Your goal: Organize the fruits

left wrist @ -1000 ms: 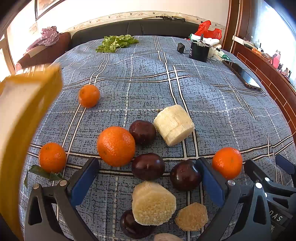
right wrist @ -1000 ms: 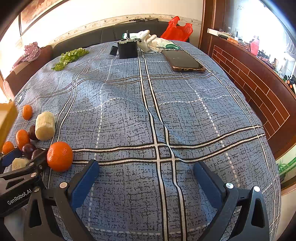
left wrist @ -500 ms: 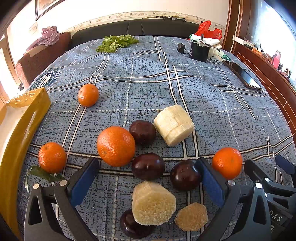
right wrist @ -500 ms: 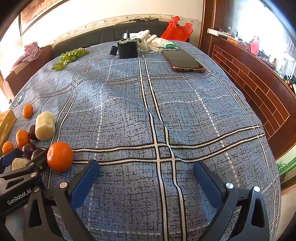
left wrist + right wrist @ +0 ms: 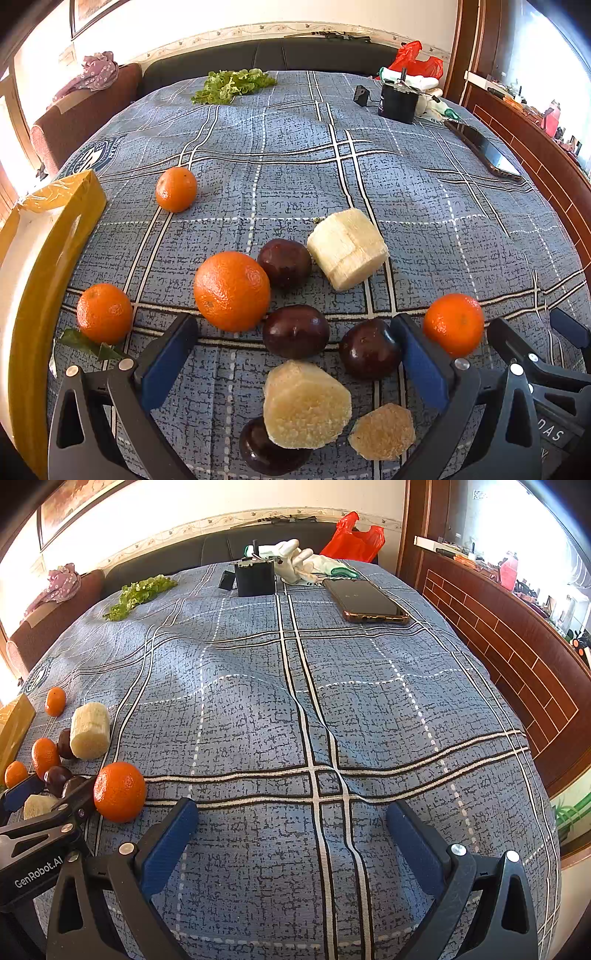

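Note:
Fruit lies scattered on a blue plaid cloth (image 5: 295, 177). In the left wrist view a big orange (image 5: 232, 291) sits centre-left, with smaller oranges at far left (image 5: 104, 313), further back (image 5: 176, 189) and right (image 5: 453, 324). Dark plums (image 5: 295, 331) (image 5: 369, 348) (image 5: 284, 263) and pale peeled chunks (image 5: 348, 248) (image 5: 306, 404) (image 5: 382, 431) lie among them. My left gripper (image 5: 295, 363) is open, with a plum and a chunk between its fingers, untouched. My right gripper (image 5: 291, 840) is open over bare cloth; an orange (image 5: 119, 791) lies to its left.
A yellow tray (image 5: 40, 251) rests at the left edge of the cloth. Far back lie green lettuce (image 5: 232, 85), a black box (image 5: 255, 576), white gloves (image 5: 295, 561), a red bag (image 5: 352, 539) and a phone (image 5: 367, 602). A wooden ledge (image 5: 517, 635) runs along the right.
The yellow tray at the left has come down from the air and now rests on the cloth beside the oranges. Both grippers and the fruit have stayed still.

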Action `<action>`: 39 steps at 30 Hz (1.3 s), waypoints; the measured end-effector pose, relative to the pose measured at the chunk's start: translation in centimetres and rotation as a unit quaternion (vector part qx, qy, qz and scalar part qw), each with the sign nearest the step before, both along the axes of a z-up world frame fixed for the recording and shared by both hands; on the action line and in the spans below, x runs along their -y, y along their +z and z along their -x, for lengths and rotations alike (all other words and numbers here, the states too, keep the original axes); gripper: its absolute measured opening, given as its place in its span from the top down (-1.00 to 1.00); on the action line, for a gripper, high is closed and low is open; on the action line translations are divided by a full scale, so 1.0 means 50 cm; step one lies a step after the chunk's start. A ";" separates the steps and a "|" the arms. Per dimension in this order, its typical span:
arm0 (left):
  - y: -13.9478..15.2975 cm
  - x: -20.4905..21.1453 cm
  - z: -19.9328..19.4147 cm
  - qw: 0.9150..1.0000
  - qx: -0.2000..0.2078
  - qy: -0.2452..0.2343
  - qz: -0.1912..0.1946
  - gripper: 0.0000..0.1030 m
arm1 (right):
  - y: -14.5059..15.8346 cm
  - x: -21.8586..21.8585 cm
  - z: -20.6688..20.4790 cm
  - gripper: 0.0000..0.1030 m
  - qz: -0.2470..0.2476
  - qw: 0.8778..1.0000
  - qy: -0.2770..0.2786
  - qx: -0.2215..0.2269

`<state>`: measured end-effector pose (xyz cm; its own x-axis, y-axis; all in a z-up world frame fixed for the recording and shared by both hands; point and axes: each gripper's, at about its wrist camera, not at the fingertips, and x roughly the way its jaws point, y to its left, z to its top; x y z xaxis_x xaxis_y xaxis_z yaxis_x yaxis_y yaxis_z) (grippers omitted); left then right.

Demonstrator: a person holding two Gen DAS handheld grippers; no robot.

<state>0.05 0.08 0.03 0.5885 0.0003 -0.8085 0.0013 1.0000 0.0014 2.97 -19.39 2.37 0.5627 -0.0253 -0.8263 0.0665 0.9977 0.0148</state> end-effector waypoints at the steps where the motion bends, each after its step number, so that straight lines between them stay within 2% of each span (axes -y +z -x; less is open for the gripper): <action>1: 0.000 0.000 0.000 1.000 0.000 0.000 0.000 -0.99 | 0.000 0.000 0.000 -1.00 0.000 1.000 0.000 0.000; 34: -0.001 -0.003 0.004 1.000 -0.001 0.003 0.000 -0.99 | -0.001 -0.005 -0.002 -1.00 0.000 1.000 0.000 0.000; 39: 0.002 -0.003 0.008 1.000 -0.017 0.013 -0.001 -0.99 | -0.001 -0.005 -0.001 -1.00 0.000 1.000 0.000 0.000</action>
<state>-0.34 0.24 0.12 0.5602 0.0167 -0.8282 -0.0253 0.9997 0.0030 3.04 -19.15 2.32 0.5623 -0.0248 -0.8265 0.0666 0.9977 0.0154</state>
